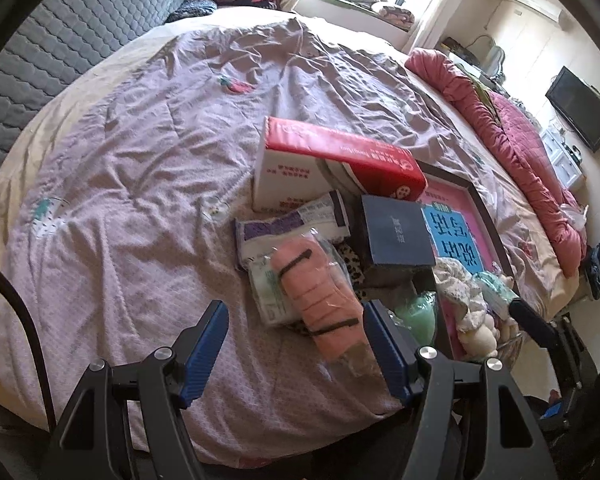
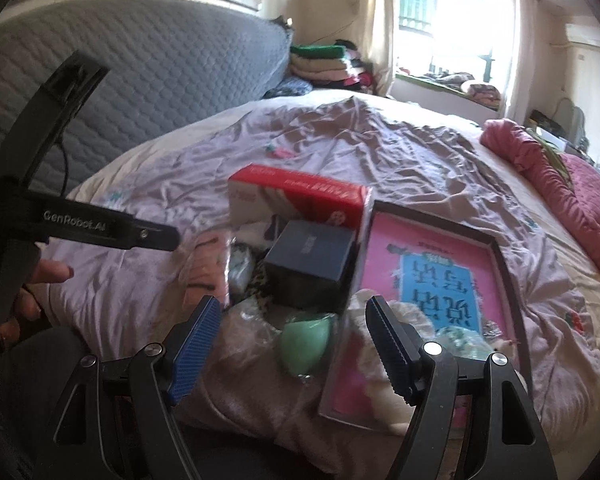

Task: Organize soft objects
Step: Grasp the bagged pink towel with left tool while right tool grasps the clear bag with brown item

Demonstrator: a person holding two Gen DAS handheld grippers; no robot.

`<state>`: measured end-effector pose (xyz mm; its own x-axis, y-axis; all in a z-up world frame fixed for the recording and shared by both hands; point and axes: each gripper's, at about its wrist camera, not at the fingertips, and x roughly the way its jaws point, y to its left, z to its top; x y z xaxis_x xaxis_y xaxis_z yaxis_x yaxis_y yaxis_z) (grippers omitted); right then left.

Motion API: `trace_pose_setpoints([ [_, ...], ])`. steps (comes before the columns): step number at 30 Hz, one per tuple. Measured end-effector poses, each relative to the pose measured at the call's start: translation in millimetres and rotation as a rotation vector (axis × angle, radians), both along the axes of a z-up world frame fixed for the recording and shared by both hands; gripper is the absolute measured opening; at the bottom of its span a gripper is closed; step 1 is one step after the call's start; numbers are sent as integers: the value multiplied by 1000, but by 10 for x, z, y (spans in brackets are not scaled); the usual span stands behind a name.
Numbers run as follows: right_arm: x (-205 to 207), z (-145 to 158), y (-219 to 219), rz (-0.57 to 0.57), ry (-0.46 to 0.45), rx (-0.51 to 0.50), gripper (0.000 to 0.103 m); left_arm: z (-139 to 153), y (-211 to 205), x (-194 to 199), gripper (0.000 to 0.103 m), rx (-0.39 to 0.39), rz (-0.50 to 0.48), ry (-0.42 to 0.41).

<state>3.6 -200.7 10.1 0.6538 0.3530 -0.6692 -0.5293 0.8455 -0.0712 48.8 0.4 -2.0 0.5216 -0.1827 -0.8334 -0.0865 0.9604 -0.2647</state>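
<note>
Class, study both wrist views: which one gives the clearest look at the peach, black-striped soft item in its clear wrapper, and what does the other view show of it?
The left wrist view. There the peach striped item lies sharp and nearly whole, ahead of the open left gripper. In the right wrist view it is blurred, at the pile's left edge and partly hidden.

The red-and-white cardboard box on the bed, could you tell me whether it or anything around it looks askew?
Yes. The red-and-white cardboard box lies tilted, one end propped on the dark blue square box and the dark-framed pink tray, not flat on the wrinkled lilac bedsheet.
</note>
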Motion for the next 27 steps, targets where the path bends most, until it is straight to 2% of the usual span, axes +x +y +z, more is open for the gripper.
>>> trace_pose_setpoints([
  [9, 4, -217, 155, 66, 48, -30, 76, -217, -92, 40, 69, -63, -16, 45],
  [15, 17, -267, 217, 104, 59, -17, 76, -260, -196, 122, 69, -64, -32, 58],
  [27, -7, -388, 449, 226, 78, -35, 76, -406, -201, 391, 69, -100, 5, 132],
])
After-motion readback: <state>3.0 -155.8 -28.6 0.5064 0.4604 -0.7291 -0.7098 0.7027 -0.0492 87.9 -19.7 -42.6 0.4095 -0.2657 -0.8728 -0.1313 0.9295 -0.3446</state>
